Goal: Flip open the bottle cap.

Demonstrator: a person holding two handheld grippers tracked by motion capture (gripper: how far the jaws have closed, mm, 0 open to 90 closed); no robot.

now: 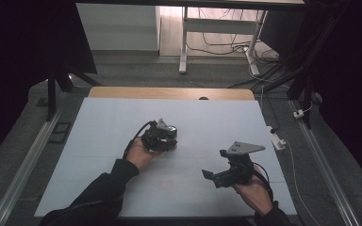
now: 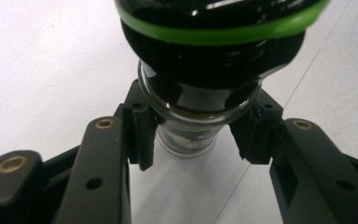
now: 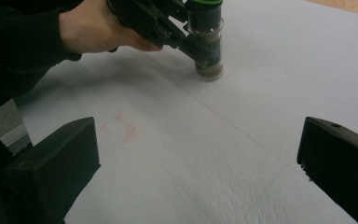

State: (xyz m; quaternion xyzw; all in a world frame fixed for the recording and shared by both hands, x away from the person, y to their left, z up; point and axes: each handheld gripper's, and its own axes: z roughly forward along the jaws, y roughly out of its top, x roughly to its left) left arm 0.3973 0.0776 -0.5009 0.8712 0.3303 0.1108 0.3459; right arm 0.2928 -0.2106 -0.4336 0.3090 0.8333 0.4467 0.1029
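Observation:
A glass spice jar (image 2: 193,133) with a black cap and a green ring stands upright on the white table sheet (image 1: 94,141). Brown contents show at the base of the jar (image 3: 209,56). My left gripper (image 1: 168,140) is shut on the jar (image 1: 170,132) just below the cap, one pad (image 2: 142,135) on each side of the glass, with a hand behind it (image 3: 98,28). My right gripper (image 1: 215,163) is held above the sheet at the front right. It is open, its jaws far apart around bare sheet (image 3: 198,154).
A faint red mark (image 3: 121,127) lies on the sheet between the two grippers. A wooden strip (image 1: 169,92) edges the table's far side. Metal rails (image 1: 28,155) run along both sides. A white adaptor (image 1: 277,140) and cables lie at the right.

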